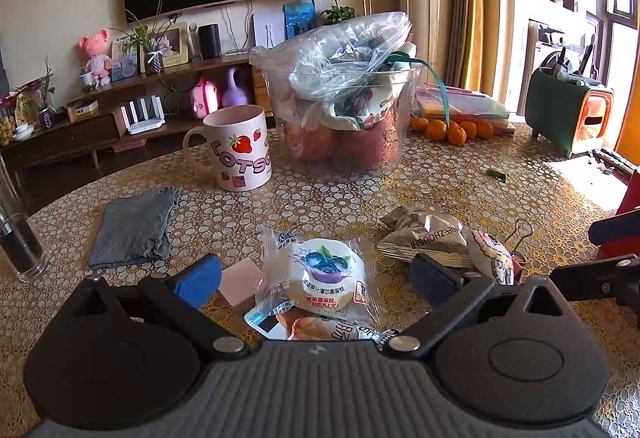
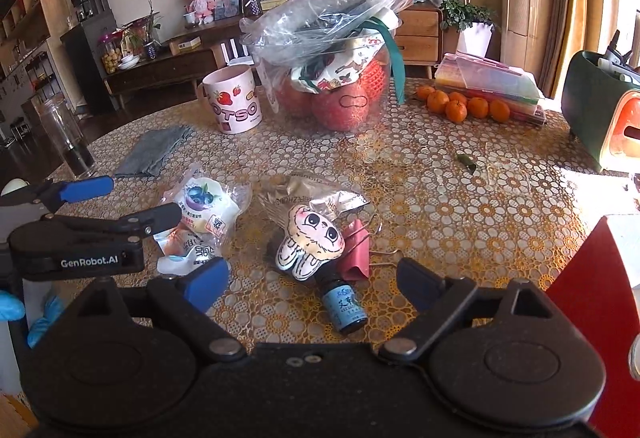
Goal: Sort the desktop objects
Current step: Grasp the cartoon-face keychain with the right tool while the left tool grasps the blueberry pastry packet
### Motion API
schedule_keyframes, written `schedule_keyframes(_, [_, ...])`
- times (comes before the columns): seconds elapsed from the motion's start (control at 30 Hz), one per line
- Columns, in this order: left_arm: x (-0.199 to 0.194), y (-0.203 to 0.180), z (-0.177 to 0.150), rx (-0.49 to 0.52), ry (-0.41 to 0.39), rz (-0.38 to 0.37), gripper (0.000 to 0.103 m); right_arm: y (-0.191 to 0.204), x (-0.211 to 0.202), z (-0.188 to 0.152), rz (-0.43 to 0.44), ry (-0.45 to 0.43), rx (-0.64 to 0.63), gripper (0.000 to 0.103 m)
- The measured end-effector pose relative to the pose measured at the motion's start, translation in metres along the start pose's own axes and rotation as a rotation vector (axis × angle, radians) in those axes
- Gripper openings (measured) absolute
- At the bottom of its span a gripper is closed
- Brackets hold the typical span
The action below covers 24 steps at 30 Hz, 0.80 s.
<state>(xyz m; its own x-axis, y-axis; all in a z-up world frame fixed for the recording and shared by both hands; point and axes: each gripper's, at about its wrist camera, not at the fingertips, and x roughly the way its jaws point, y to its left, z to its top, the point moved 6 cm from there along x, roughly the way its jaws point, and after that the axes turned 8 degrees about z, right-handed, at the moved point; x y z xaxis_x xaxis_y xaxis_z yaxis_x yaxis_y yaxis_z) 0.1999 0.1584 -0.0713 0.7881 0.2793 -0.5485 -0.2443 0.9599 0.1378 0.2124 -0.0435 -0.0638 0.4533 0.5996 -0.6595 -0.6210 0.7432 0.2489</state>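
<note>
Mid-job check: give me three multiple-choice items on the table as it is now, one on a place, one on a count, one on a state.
1. Where does the pink strawberry mug stand?
A. left of the clear fruit tub
B. on the grey cloth
C. beside the tangerines

2. How many tangerines lie by the coloured paper stack?
A. two
B. five
C. nine

3. How is the right claw?
A. shut on the blue-label bottle
B. open, holding nothing
C. shut on the binder clip

Answers:
1 A, the clear fruit tub is at its right.
2 B, five show in the right wrist view.
3 B, the blue-label bottle lies untouched between wide fingers.
</note>
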Motion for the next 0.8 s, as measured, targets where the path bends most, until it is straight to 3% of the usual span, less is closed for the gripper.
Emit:
schedule_keyframes(0.37, [0.048, -0.006, -0.001, 0.017, 0.074, -0.004, 0.101, 0.007, 0.039, 0.008, -0.014, 0.022, -0.070, 0.083])
schedule_keyframes(0.8, [0.067, -0.018, -0.008, 0.052, 0.101, -0.005, 0.101, 0.013, 0.068, 0.005, -0.085, 0.050, -0.147, 0.061])
